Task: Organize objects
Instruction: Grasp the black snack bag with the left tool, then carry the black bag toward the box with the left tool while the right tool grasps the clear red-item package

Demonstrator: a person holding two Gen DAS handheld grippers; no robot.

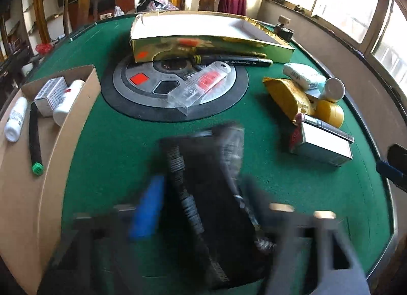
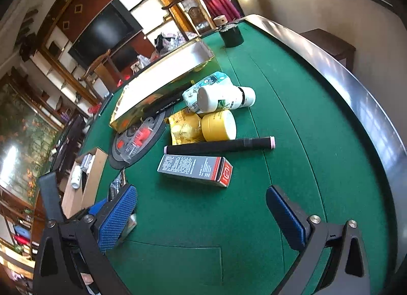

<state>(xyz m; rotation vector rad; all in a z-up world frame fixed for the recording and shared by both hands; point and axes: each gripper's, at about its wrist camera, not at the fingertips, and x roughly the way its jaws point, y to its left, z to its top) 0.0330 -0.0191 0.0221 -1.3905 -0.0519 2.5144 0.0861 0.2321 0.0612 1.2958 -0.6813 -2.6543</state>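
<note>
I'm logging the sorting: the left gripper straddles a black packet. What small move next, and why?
Probably firm the left gripper on the black packet before lifting: it sits between the fingers, but blur hides whether they press. The cardboard tray lies to its left.

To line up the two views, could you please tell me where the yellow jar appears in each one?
Left wrist view: the yellow jar lies at the right, beside the gold pouch.
Right wrist view: the yellow jar lies centre, above the black tube.
Shared landmark: the gold box.
</note>
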